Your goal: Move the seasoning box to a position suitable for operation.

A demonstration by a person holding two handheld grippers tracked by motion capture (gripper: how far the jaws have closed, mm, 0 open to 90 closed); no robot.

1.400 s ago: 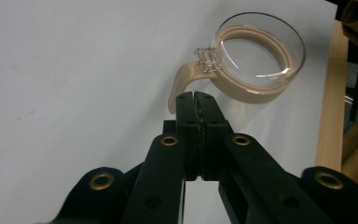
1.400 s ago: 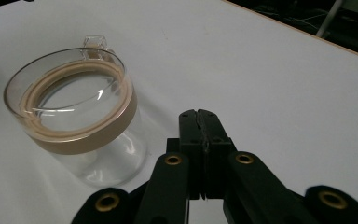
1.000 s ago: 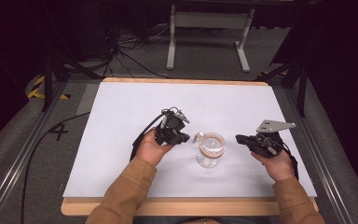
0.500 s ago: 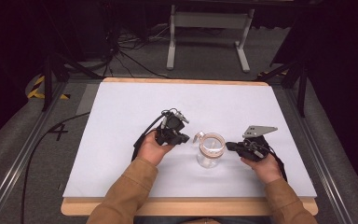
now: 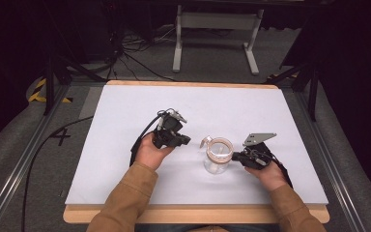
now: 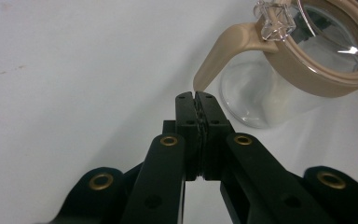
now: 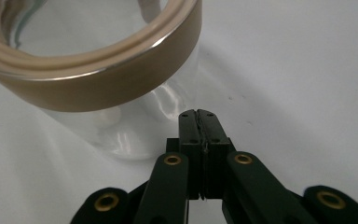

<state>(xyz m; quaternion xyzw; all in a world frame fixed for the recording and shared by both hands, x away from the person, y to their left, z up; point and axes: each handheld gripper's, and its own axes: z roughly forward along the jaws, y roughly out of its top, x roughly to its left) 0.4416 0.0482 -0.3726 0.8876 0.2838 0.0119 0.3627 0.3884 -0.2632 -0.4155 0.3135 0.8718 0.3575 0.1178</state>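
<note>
On the white counter (image 5: 125, 125), toward its near edge, stands a clear glass jar (image 5: 217, 162) with a tan plastic rim, upright, between two hand-held grippers. To its left, held in the person's left hand (image 5: 147, 152), sits the black left hand-held gripper (image 5: 187, 140), jaws pressed together on nothing, tips pointing at the jar and near it. Seen along those jaws in the left gripper view (image 6: 197, 97): a tan curved handle (image 6: 223, 53) hanging down from the jar's rim just beyond the tips, and a clear star-shaped knob (image 6: 274, 21) atop the rim. To the jar's right, gripped in the right hand (image 5: 269, 173), lies the right hand-held gripper (image 5: 234, 156), grey three-cornered plate on top, jaws likewise closed together and empty, tips just beside the glass wall; touching or not, impossible to say. From the right gripper view (image 7: 197, 113), shut tips low beside the jar's base, the tan band (image 7: 121, 70) looming above. Tan sleeves (image 5: 125, 203) reaching up from the bottom edge. Beyond the counter's far edge, a grey metal stand (image 5: 217, 34) and black cables (image 5: 130, 53) on the dim floor.
</note>
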